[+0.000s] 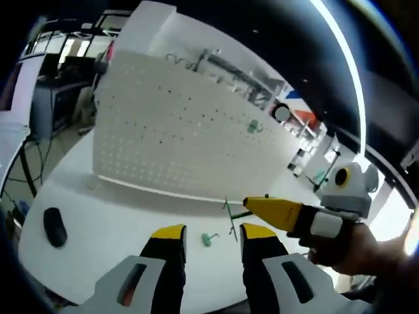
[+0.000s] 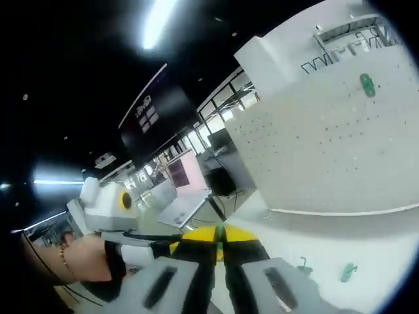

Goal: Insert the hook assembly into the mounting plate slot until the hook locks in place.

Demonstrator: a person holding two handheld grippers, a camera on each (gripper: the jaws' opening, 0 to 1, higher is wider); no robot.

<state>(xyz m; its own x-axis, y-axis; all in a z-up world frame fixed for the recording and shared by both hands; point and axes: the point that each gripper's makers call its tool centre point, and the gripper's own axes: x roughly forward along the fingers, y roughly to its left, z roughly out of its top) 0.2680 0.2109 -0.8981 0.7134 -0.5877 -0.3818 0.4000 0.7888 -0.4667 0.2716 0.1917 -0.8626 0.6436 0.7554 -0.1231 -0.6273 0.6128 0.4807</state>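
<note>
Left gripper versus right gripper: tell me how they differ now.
The left gripper's jaws stand apart and hold nothing; the right gripper's jaws are closed. The right gripper pinches a thin green hook, while the left gripper hangs empty over the white table. Both have yellow jaw tips.

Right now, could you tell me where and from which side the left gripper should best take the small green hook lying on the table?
Probably from above, across its thin shaft: the green hook lies flat on the white table, just ahead of the open left gripper.
</note>
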